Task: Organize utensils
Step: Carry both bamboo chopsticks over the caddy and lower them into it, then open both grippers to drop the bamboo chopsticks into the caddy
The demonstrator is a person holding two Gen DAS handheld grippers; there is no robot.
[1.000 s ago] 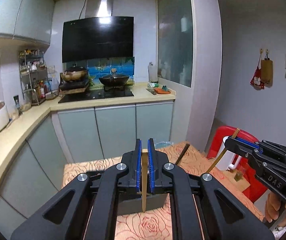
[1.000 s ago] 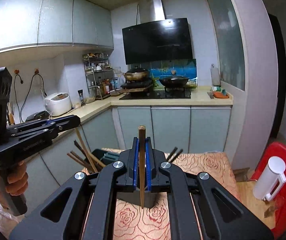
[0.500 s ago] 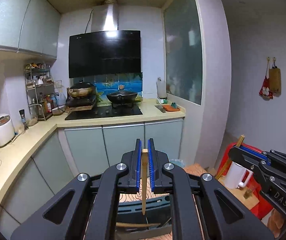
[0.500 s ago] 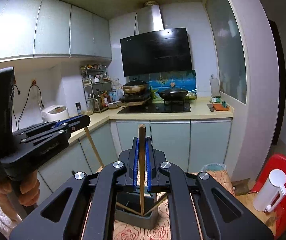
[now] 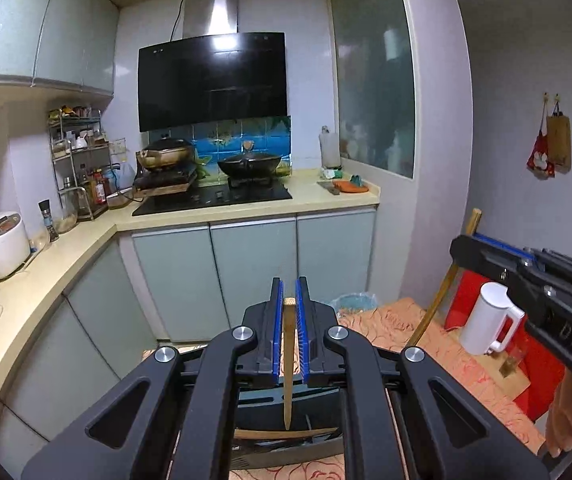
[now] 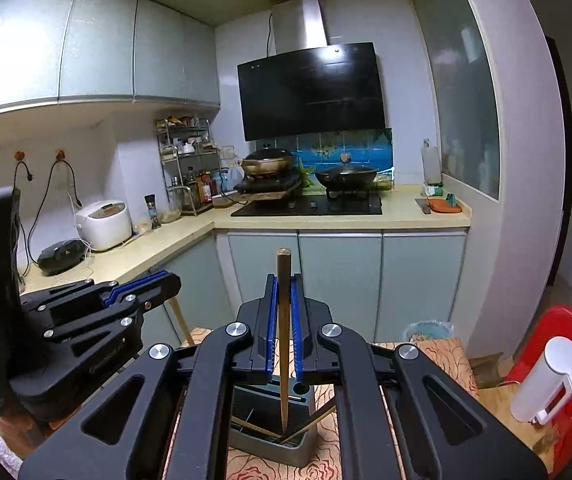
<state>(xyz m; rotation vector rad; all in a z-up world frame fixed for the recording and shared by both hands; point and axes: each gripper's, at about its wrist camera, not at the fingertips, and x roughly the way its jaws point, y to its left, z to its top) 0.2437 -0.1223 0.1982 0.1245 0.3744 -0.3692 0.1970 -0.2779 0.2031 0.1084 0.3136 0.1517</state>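
Observation:
My left gripper (image 5: 289, 292) is shut on a wooden chopstick (image 5: 287, 364) that points down at the grey utensil holder (image 5: 286, 412) below it. My right gripper (image 6: 282, 288) is shut on another wooden chopstick (image 6: 283, 340) whose tip hangs over the same holder (image 6: 274, 436), where a few chopsticks (image 6: 314, 420) lie slanted. The right gripper shows at the right of the left wrist view (image 5: 466, 246). The left gripper shows at the left of the right wrist view (image 6: 162, 284).
The holder stands on a table with a floral orange cloth (image 6: 442, 356). A white jug (image 5: 486, 320) and a red chair (image 6: 566, 344) are to the right. Kitchen cabinets (image 5: 254, 272) and a counter with a stove (image 5: 214, 200) are behind.
Both grippers have risen and tilted up over the holder; the table has dropped low in view. Both still hold their chopsticks.

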